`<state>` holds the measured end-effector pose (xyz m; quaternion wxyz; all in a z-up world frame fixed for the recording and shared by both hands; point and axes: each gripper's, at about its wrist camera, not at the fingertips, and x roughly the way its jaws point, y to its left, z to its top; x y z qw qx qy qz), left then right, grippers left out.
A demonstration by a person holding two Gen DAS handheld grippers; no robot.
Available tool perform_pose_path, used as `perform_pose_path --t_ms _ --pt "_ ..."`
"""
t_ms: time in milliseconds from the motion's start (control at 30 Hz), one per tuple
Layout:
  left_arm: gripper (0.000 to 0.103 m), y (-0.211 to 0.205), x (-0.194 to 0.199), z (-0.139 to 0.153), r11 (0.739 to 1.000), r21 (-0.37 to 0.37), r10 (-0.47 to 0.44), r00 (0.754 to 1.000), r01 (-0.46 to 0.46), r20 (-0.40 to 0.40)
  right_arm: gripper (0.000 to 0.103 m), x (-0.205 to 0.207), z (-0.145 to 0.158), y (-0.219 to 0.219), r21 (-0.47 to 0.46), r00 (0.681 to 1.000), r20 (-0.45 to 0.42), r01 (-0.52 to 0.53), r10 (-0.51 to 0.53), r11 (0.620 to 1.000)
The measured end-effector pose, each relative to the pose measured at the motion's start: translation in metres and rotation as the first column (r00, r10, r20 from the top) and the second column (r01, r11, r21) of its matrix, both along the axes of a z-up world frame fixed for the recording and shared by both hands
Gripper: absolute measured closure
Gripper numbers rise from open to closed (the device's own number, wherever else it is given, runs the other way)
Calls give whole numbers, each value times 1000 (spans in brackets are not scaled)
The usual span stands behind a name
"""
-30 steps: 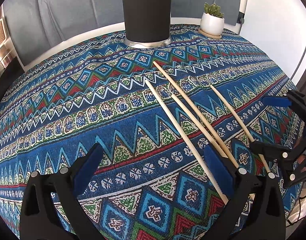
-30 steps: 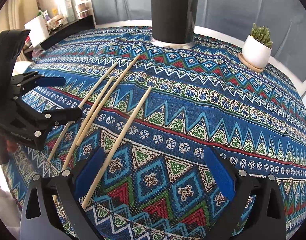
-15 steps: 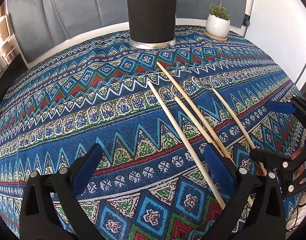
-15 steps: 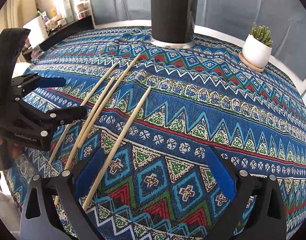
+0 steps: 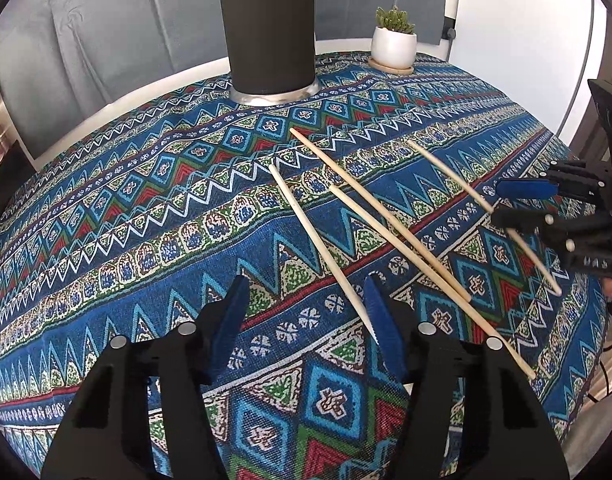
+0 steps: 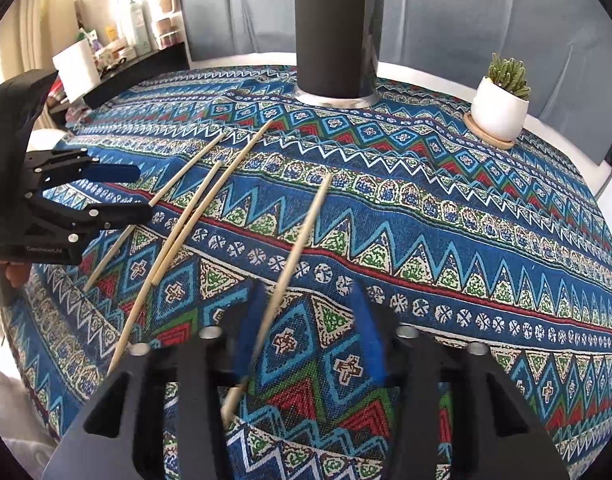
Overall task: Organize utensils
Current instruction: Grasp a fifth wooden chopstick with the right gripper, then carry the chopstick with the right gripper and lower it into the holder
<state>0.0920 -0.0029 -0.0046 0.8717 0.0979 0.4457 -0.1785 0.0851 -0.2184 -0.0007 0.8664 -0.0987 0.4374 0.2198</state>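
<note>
Four chopsticks (image 5: 390,220) lie loose on the patterned tablecloth (image 5: 145,208), black holder (image 5: 267,28) up at 12 o'clock. Left gripper (image 5: 306,312) half-wide and closing on nothing; right gripper (image 6: 306,320) closing, one chopstick (image 6: 293,256) between its fingers.

A: What's behind the table?
B: A grey curtain (image 5: 117,40) fills the upper frame, with a white wall (image 5: 514,40) at upper right.
A: And the right wrist view's upper left?
B: A cluttered dark shelf (image 6: 137,60), brightly lit.
</note>
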Motion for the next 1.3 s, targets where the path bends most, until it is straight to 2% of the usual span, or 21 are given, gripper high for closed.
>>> perform_pose_path --t_ms 33,133,200,300,433,567,633,733,800,967,1067,1233,1300 --pt "54 3 1 1 1000 2 -6 1000 6 -18 93 1 0 -4 3 1000 -3 7 -7 1000" --pt "86 18 3 4 1000 2 16 998 -16 -54 98 7 2 -15 18 999 -40 26 -25 1000" --pt "97 32 4 4 999 -24 28 996 -30 -86 98 10 3 -23 37 997 -73 41 -38 998" --pt "98 55 0 3 992 -109 53 989 -68 -140 99 2 2 -37 67 996 -80 51 -45 996" --pt "98 72 -17 2 981 -172 63 987 -88 -148 99 -15 5 -63 153 994 -77 87 -75 984" --pt "98 95 -31 6 952 -266 112 979 -154 -168 99 -31 14 -96 253 985 -57 172 -163 952" --pt "98 107 -35 15 935 -306 142 980 -179 -138 98 -37 21 -117 319 972 -54 233 -228 919" --pt "98 130 -38 41 888 -402 214 975 -223 -67 98 -46 39 -144 402 950 -22 294 -312 867" --pt "98 141 -38 62 871 -433 253 967 -231 -8 98 -49 54 -154 415 940 23 301 -341 859" --pt "98 151 -27 122 869 -452 302 940 -202 161 98 -40 100 -161 392 919 188 253 -346 884" --pt "98 148 -18 156 880 -444 303 918 -167 256 98 -28 131 -158 379 900 295 200 -322 904" --pt "98 131 3 195 903 -416 272 895 -110 354 98 4 176 -140 385 877 399 105 -268 917" --pt "98 127 8 206 907 -410 273 878 -98 394 98 17 189 -132 420 872 413 72 -261 905"
